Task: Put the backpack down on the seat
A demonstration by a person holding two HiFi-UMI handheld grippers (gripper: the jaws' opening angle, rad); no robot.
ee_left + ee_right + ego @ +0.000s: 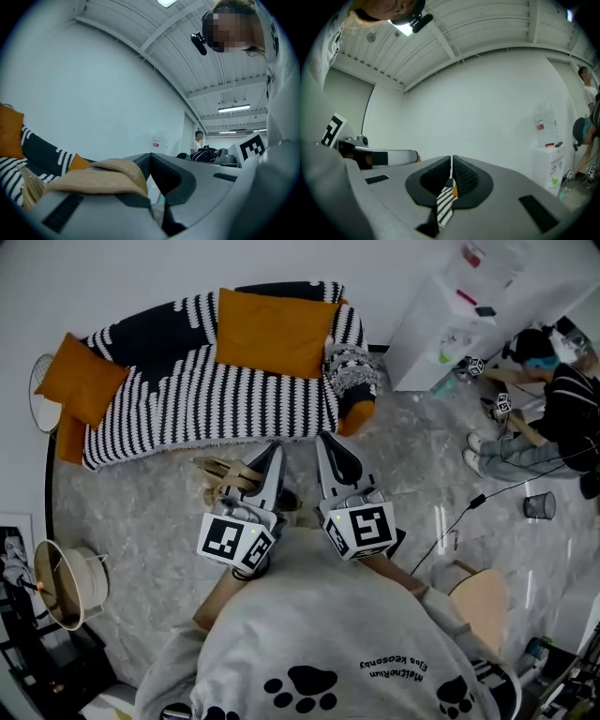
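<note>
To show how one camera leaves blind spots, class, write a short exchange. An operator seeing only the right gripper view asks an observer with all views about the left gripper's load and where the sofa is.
Operator: My right gripper is shut and empty. What about the other one?
Observer: The left gripper is shut on a tan strap.
Operator: Where is the seat?
Observer: In the head view, the striped sofa stands just ahead of both grippers' tips.
</note>
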